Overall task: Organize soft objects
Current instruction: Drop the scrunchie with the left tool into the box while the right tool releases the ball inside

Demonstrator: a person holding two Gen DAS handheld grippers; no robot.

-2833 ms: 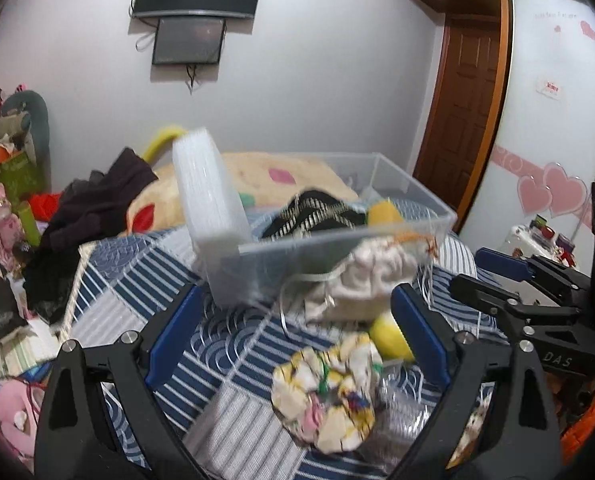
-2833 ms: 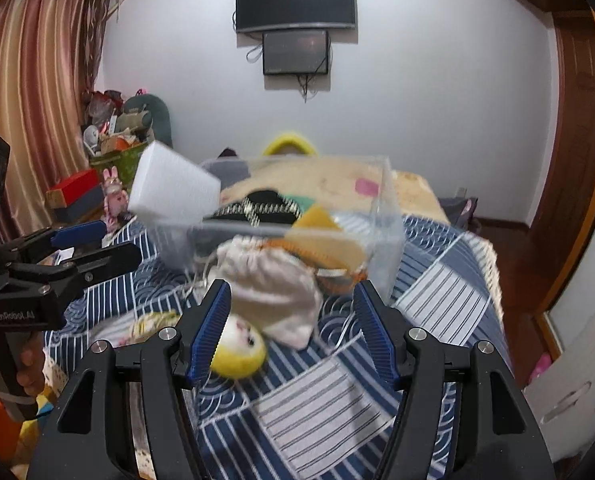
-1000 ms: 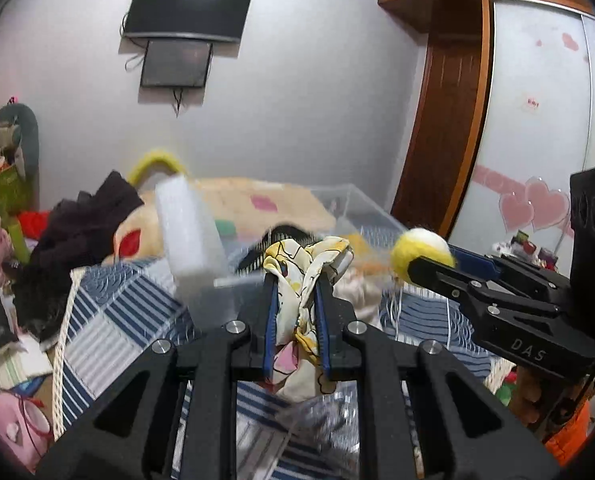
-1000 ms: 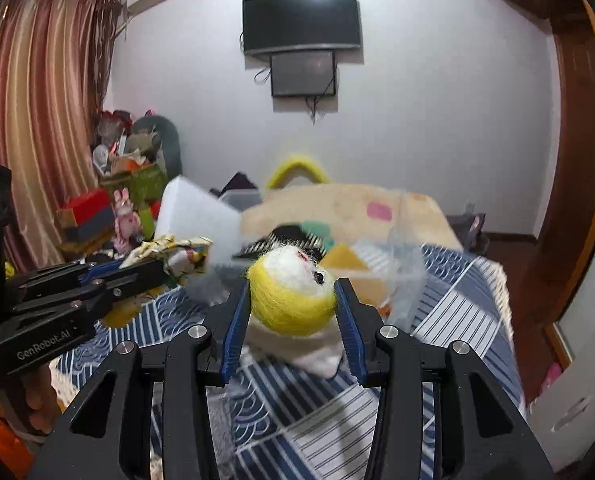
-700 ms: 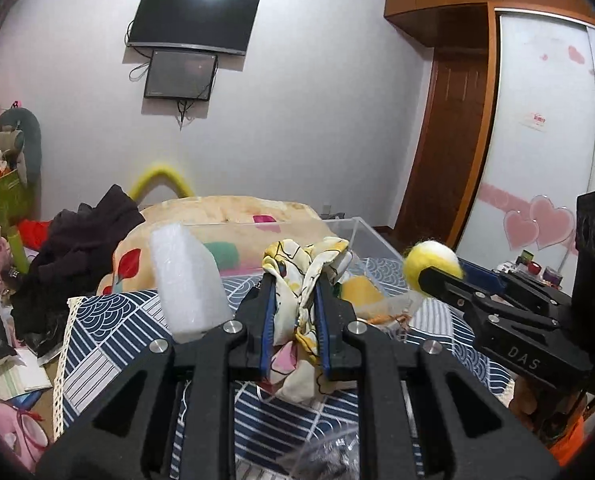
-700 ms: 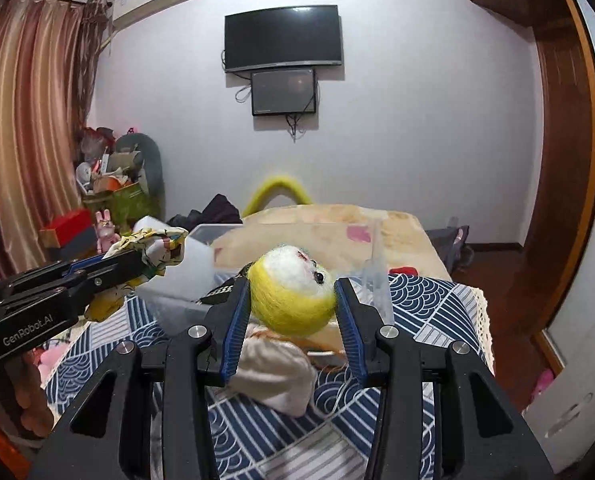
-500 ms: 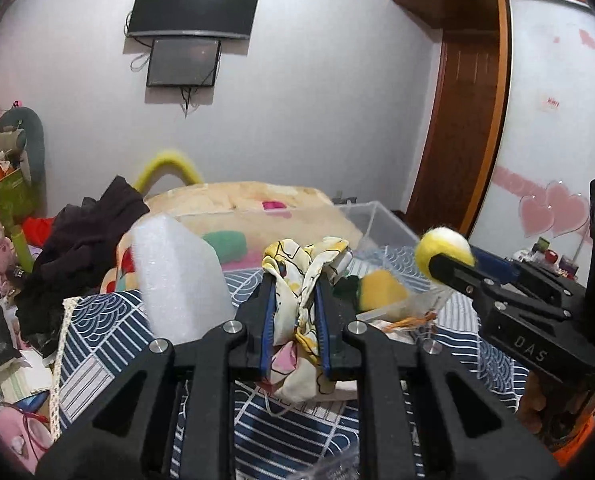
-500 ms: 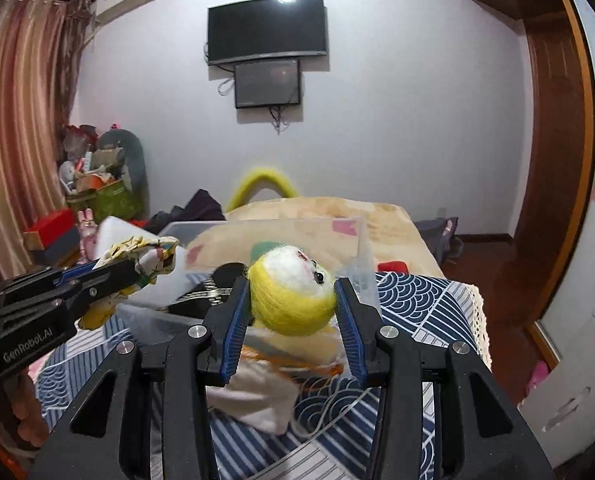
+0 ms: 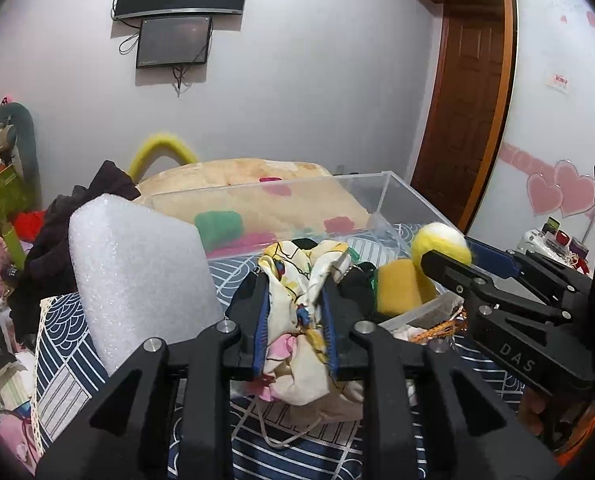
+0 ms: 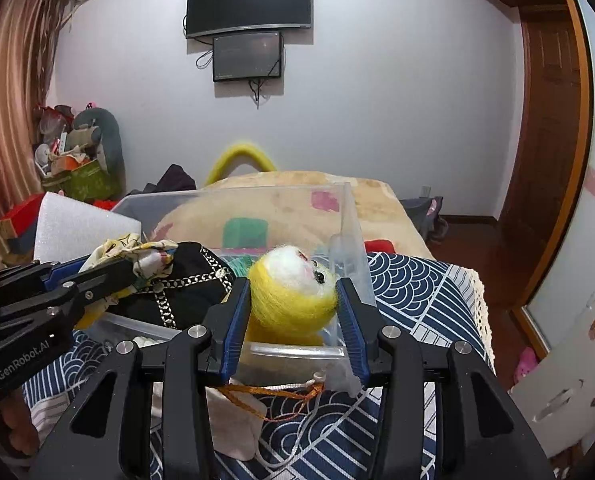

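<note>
Left gripper (image 9: 295, 312) has the floral scrunchie (image 9: 297, 320) bunched between its blue pads, and the jaws have just been opening a bit. Clear plastic bin (image 9: 393, 196) sits dead ahead at 12. White foam block (image 9: 137, 280) at 10, right gripper (image 9: 445, 256) with a yellow fuzzy ball (image 9: 437, 240) at 2.

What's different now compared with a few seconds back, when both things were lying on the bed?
Both were picked off the bedspread and carried to the clear bin. The left gripper took the floral scrunchie; its jaws have just been opening, the cloth still between them. The right gripper took and still grips the yellow wool ball, now above the bin's front edge. The white foam block, black garment and drawstring pouch stayed put.
</note>
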